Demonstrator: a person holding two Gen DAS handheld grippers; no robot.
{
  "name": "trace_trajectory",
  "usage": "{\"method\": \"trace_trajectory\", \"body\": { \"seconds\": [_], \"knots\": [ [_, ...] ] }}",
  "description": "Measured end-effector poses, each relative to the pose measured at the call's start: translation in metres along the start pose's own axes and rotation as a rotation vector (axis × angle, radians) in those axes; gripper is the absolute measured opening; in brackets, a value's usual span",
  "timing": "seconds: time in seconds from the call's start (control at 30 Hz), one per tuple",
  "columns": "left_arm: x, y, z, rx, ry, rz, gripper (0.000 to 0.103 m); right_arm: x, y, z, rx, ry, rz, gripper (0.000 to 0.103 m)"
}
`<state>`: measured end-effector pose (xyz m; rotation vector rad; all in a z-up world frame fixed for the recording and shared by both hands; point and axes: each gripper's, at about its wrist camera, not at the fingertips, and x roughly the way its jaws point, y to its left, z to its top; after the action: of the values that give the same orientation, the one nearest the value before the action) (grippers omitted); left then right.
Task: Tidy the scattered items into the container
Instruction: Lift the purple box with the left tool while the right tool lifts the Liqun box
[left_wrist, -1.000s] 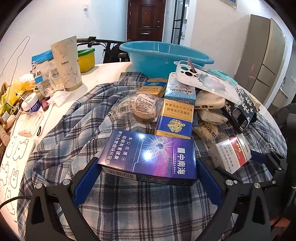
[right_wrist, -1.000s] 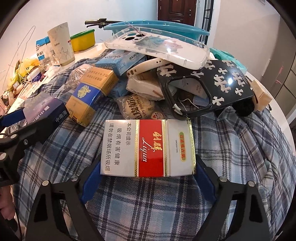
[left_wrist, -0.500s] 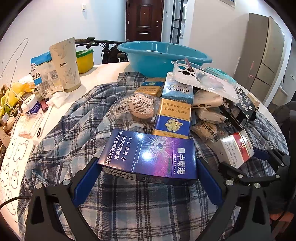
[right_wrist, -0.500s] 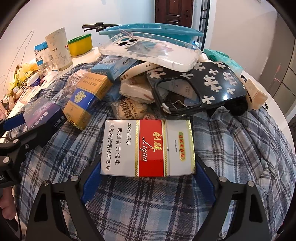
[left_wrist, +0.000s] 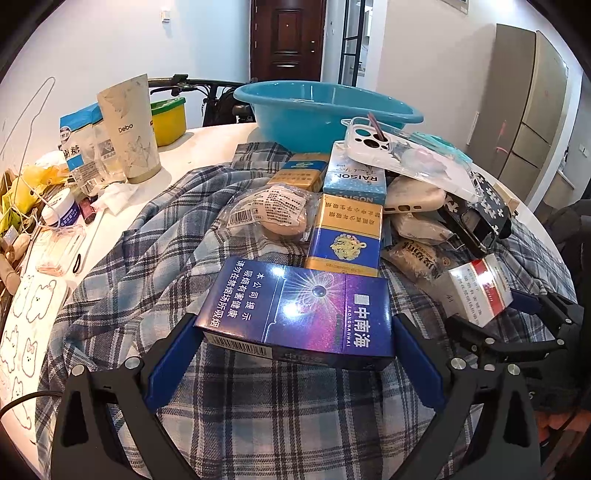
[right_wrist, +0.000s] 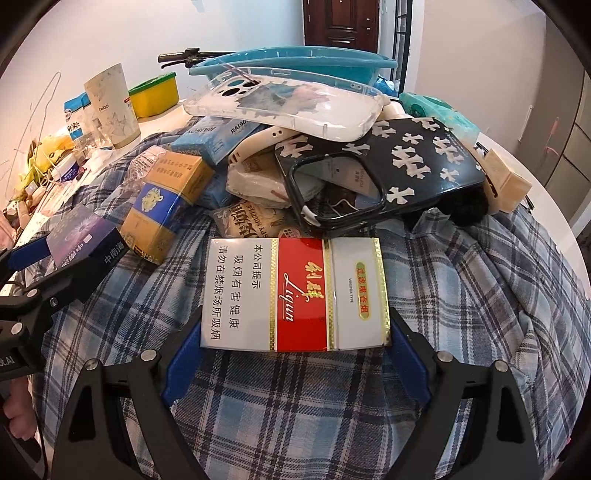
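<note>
Between the left gripper's (left_wrist: 295, 332) blue pads (left_wrist: 173, 354): a purple pack (left_wrist: 295, 314), clamped at both short ends, jaws spread to the pack's full length, held flat just above the plaid cloth (left_wrist: 258, 424). Between the right gripper's (right_wrist: 295, 332) pads (right_wrist: 184, 354): a red-and-white pack (right_wrist: 295, 295), gripped the same way across its length, jaws wide, flat over the cloth.

In the left wrist view, at 12 o'clock from the purple pack, touching its far edge: a gold-and-blue pack (left_wrist: 347, 236). Beyond that, a pale blue box (left_wrist: 354, 177), tilted. At 11 o'clock, a wrapped bun (left_wrist: 273, 210) in clear film. At 1 o'clock, a heap: clear case (left_wrist: 402, 155) on top, cream case (left_wrist: 413, 195) under it, black case (left_wrist: 476, 214) with white crosses at the right end, a snack sachet (left_wrist: 413, 258) at the near edge. At 3 o'clock, the red-and-white pack seen edge-on in the right gripper.

Farther out at 12 o'clock, past the cloth: the teal basin (left_wrist: 321, 110), upright on the white table (left_wrist: 207, 147), well apart from both packs. At 10 o'clock, beside the cloth: a paper cup (left_wrist: 129, 125), a yellow tub (left_wrist: 168, 118) behind it, a sugar bag (left_wrist: 79, 144), a small jar (left_wrist: 61, 214), loose clutter along the left rim.

In the right wrist view, at 9 o'clock, the left gripper with the purple pack, near the gold-and-blue pack.
</note>
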<state>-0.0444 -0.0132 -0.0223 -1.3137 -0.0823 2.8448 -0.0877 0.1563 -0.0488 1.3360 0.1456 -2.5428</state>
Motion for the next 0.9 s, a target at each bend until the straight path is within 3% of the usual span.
{"method": "trace_trajectory", "body": {
  "seconds": [0.23,0.37,0.63,0.9],
  "knots": [
    [0.000,0.000,-0.001,0.004,0.004,-0.002,0.101,0.000,-0.008,0.002,0.023,0.000,-0.006,0.089],
    [0.000,0.000,-0.001,0.001,0.004,0.000,0.101,-0.002,-0.014,0.003,0.005,-0.017,-0.111,0.088],
    [-0.001,-0.002,0.000,0.011,0.003,0.000,0.101,-0.009,-0.036,0.004,0.057,-0.028,-0.130,0.088],
    [-0.004,-0.002,0.002,0.012,-0.008,0.005,0.101,-0.017,-0.033,0.006,0.050,-0.049,-0.113,0.088]
  ]
}}
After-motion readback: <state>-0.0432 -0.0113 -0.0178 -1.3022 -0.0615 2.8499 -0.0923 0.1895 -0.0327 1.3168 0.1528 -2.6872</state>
